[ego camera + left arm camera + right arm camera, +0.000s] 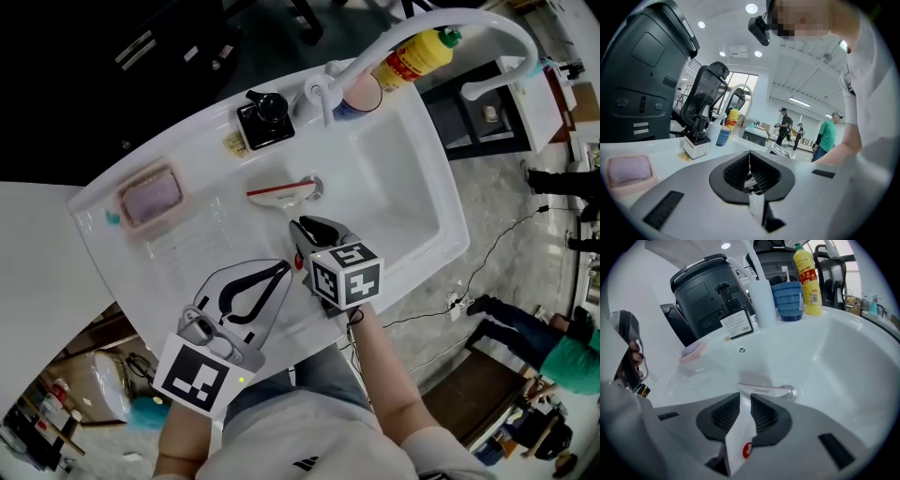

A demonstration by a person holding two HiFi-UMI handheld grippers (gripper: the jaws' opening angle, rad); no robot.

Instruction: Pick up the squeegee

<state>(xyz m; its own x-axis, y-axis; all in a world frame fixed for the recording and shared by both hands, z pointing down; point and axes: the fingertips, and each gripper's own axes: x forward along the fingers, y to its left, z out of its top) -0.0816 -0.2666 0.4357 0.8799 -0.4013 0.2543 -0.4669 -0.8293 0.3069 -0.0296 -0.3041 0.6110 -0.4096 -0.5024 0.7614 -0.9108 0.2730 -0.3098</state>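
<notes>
Judging by its thin plastic build, the squeegee [279, 192] looked light and stiff, soft only along the rubber edge and likely wet and slick, so you'd want to clamp the handle mid-length, not the blade. It lay flat in the sink [412, 197] with its blade by the drain [790, 392], handle running back between the pads of your right gripper [745, 399], whose jaws stood partly apart around it, apparently not yet squeezing. Your left gripper [750, 161] hung at the sink's front edge, jaws together on nothing.
</notes>
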